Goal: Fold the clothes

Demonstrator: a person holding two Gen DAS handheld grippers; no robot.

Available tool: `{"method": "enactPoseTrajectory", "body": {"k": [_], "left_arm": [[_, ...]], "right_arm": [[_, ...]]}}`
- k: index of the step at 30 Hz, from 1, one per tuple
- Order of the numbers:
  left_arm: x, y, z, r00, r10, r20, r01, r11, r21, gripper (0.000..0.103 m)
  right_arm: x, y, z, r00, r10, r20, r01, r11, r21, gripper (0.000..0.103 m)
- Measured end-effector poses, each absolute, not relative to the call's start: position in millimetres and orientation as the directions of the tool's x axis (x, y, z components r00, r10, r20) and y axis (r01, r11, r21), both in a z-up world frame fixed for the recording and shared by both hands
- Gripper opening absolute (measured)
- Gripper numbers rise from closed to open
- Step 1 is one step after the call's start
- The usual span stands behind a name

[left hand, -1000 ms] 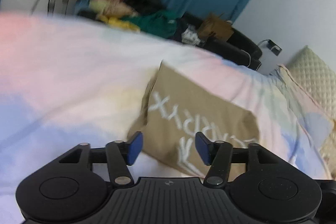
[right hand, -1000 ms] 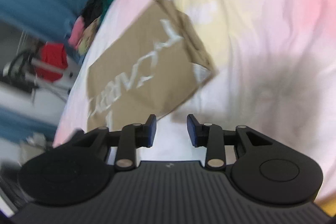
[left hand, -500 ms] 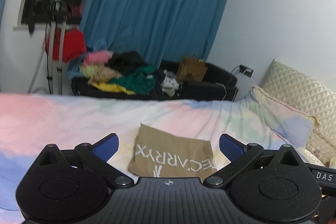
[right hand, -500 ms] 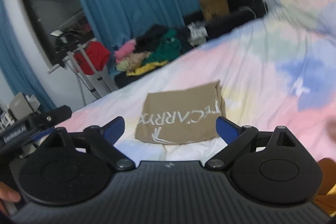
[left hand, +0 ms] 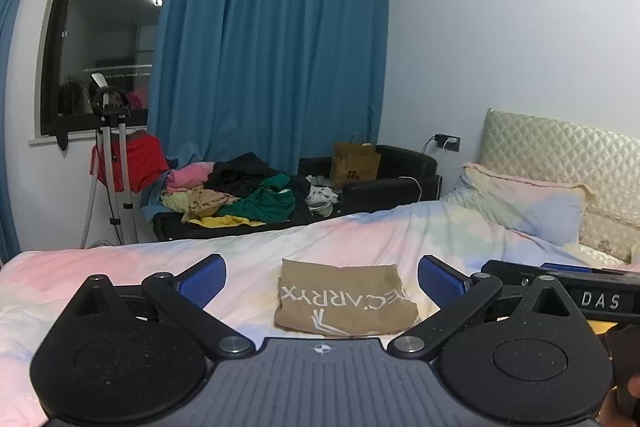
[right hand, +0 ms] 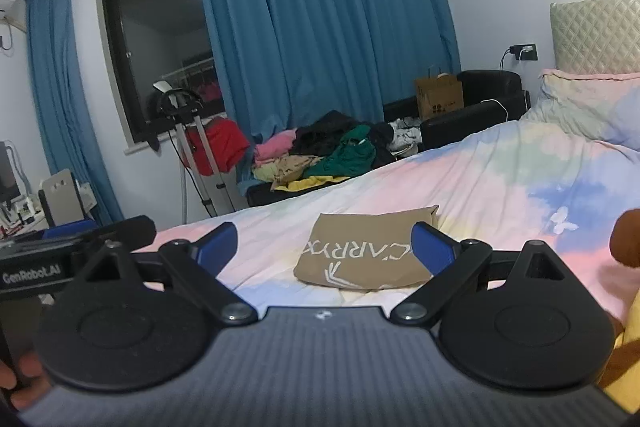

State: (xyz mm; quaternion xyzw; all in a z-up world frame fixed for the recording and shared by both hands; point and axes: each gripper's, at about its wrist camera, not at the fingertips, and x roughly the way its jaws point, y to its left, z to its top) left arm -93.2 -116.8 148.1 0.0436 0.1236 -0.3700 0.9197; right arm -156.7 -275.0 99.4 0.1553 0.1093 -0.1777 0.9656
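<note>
A tan folded shirt point(left hand: 346, 301) with white lettering lies flat on the pastel bedspread point(left hand: 120, 267); the right wrist view shows the same shirt point(right hand: 366, 253) from the other side. My left gripper point(left hand: 322, 281) hangs above and short of it, jaws wide open with nothing between the blue pads. My right gripper point(right hand: 325, 245) is likewise raised, open and empty. Each gripper's body shows at the edge of the other's view: the right one point(left hand: 560, 287) and the left one point(right hand: 76, 251).
A pile of unfolded clothes point(left hand: 244, 193) lies on a black sofa point(left hand: 392, 183) beyond the bed, with a brown paper bag point(left hand: 356, 165) on it. A stand with a red garment point(left hand: 128, 163) is at the left. Pillows point(left hand: 524, 201) and a headboard are at the right.
Both grippers have lifted and pulled back from the shirt, levelled out and opened wide. The shirt now lies folded and untouched on the bed, farther away in both views.
</note>
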Motion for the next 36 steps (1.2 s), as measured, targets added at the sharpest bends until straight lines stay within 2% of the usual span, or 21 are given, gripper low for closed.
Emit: {"method": "enactPoseTrajectory", "body": {"k": [12,23,36], "left_arm": [[-119,-77,115,0.724,-0.65,-0.229,0.667,0.745,-0.004,0.103],[-114,-68,76,0.728,-0.629,-0.271,0.646,0.762,-0.033,0.103],[-103,-65,70,0.735,-0.617,-0.281,0.627,0.776,-0.062,0.103]], "right_arm": [[-174,-244,67,0.909,-0.36,-0.209,0.399,0.897,0.191,0.095],[-162,-235,36,0.891,-0.394,-0.226,0.427,0.896,0.121,0.095],[-157,-239,23,0.888,-0.389,-0.246,0.43,0.892,0.14,0.095]]}}
